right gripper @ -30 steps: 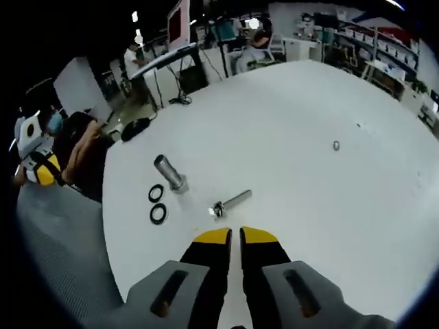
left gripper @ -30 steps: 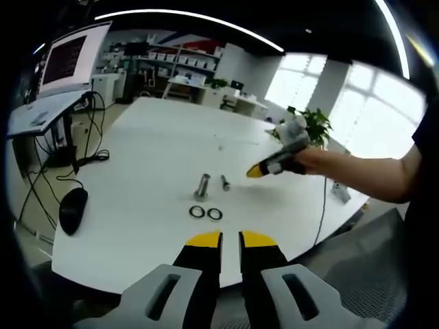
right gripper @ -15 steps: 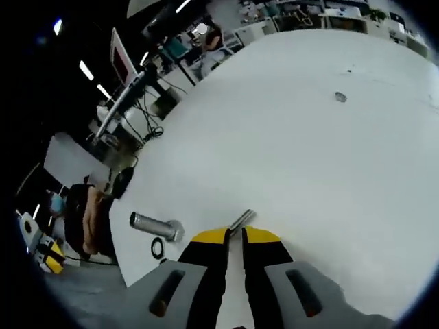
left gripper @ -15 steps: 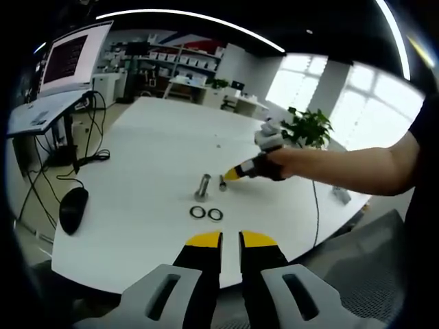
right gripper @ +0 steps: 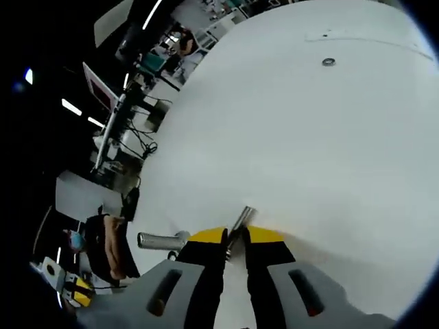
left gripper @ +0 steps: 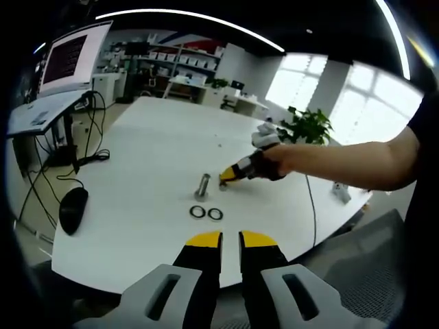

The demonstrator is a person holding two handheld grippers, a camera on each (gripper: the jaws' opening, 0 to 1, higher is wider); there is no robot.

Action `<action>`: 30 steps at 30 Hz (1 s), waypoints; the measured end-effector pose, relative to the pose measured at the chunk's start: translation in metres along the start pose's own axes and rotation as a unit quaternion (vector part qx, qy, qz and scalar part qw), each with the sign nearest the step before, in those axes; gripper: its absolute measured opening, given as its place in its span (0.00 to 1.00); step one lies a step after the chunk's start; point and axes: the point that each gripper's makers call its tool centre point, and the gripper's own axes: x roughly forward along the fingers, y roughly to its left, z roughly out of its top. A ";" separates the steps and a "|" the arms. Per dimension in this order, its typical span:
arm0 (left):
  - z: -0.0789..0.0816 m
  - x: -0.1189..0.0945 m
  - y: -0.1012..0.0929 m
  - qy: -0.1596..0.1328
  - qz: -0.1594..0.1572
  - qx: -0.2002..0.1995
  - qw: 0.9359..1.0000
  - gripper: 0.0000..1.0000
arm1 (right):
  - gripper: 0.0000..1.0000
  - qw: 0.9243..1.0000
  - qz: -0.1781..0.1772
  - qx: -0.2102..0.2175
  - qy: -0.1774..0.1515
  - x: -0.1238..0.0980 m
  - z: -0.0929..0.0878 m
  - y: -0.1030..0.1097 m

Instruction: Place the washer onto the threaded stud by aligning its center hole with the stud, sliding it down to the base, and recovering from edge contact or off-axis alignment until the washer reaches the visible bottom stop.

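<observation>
The right gripper (right gripper: 235, 238) is down at the counter (right gripper: 329, 151) with its yellow tips on either side of the small threaded stud (right gripper: 238, 224), which lies flat and runs lengthwise up and away between the jaws, its far end poking out beyond the tips. The jaws stand only slightly apart and look about closed on the stud, though whether they truly pinch it or merely straddle it I cannot tell. Just to the left of the tips lies a thicker metal bolt (right gripper: 160, 239), also on its side, pointing crosswise to the stud. From the left gripper view the same scene reads wider: the right gripper (left gripper: 230, 175) reaches in from the right at the stud (left gripper: 223, 182), the thick bolt (left gripper: 202, 186) just beside it, and the two dark washers (left gripper: 206, 213) lie side by side on the counter, nearer the left gripper (left gripper: 231, 239) than the stud is. The left gripper hangs back over the near edge, its jaws a narrow gap apart and holding nothing, so it seems the likelier one to fetch a washer. The stud's threads and its base stop are too small to make out, and a tiny ring-like thing (right gripper: 328, 62) far across the counter is unclear.
</observation>
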 end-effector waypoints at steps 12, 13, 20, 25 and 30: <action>0.000 0.000 0.000 0.000 0.000 0.000 1.000 0.07 | 0.02 0.998 0.013 -0.066 -0.010 -0.005 0.005 0.014; 0.000 0.000 0.000 0.000 0.000 0.000 1.000 0.07 | 0.02 0.997 0.013 -0.072 -0.009 -0.005 0.006 0.014; -0.001 0.000 0.000 0.001 -0.001 0.001 1.000 0.07 | 0.04 0.979 0.033 -0.199 0.006 -0.005 -0.001 0.024; 0.000 0.000 0.001 0.001 -0.001 0.001 1.000 0.07 | 0.17 0.872 -0.008 -0.485 0.062 -0.002 -0.013 0.038; 0.000 0.000 0.000 0.001 -0.001 0.002 1.000 0.07 | 0.15 0.805 -0.032 -0.579 0.123 0.007 -0.031 0.040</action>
